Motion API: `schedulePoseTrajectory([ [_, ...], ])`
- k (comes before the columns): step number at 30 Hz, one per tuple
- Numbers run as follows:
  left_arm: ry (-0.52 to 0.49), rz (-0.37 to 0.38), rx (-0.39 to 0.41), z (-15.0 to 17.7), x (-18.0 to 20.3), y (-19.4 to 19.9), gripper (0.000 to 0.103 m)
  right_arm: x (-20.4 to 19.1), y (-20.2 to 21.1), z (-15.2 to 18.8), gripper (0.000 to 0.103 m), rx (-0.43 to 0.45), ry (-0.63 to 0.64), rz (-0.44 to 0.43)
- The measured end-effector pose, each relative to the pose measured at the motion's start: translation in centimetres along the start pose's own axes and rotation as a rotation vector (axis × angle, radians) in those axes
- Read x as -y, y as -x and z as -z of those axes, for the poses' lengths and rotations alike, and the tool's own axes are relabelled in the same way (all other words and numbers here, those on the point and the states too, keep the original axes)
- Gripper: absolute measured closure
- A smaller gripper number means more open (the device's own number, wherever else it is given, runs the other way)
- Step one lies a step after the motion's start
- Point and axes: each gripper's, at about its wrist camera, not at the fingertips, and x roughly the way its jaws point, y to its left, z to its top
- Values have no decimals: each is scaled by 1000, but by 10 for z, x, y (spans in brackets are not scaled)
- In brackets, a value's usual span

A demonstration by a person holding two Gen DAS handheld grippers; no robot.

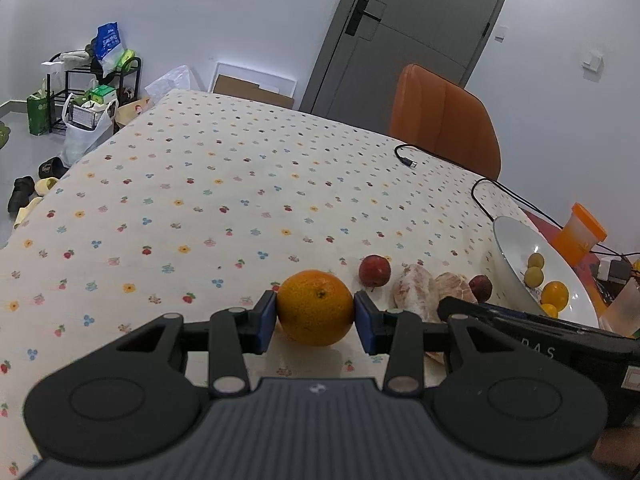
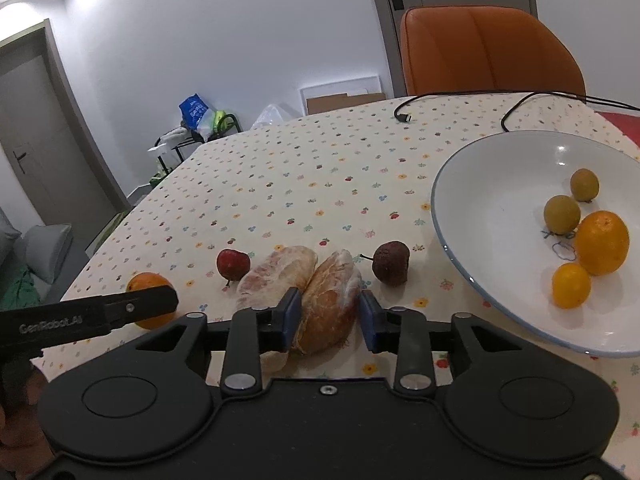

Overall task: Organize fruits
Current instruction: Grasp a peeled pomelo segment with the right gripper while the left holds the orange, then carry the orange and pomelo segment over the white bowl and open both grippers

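My left gripper (image 1: 315, 314) is shut on an orange (image 1: 315, 307) that rests on the flowered tablecloth; the orange also shows in the right wrist view (image 2: 149, 285), partly behind the left gripper. My right gripper (image 2: 329, 314) has its blue pads on either side of the right peeled pomelo segment (image 2: 330, 300); the left pad touches it and a small gap shows at the right pad. A second pomelo segment (image 2: 276, 274) lies against it on the left. A red fruit (image 2: 233, 263) and a dark red fruit (image 2: 391, 262) lie beside them.
A white bowl (image 2: 480, 200) at the right holds two green fruits (image 2: 561, 214), an orange (image 2: 601, 242) and a small yellow fruit (image 2: 571, 285). A black cable (image 2: 404, 114) lies at the far edge. An orange chair (image 2: 488, 48) stands behind the table. An orange cup (image 1: 580, 236) sits past the bowl.
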Motion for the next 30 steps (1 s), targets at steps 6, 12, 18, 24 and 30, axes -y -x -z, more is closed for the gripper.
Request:
schedulePoseTrajectory([
  [6, 5, -3, -1, 0, -2, 1, 63, -9, -5, -2, 72, 6, 25, 14],
  [12, -6, 13, 11, -1, 5, 5, 63, -2, 4, -3, 83, 26, 10, 6],
  [18, -31, 25, 16, -3, 21, 6, 63, -2, 22, -4, 84, 67, 10, -26],
  [24, -54, 34, 23, -3, 36, 8, 63, 2, 35, -5, 84, 97, 2, -40],
  [30, -79, 48, 28, -3, 53, 8, 63, 15, 51, -5, 84, 133, -23, -40],
])
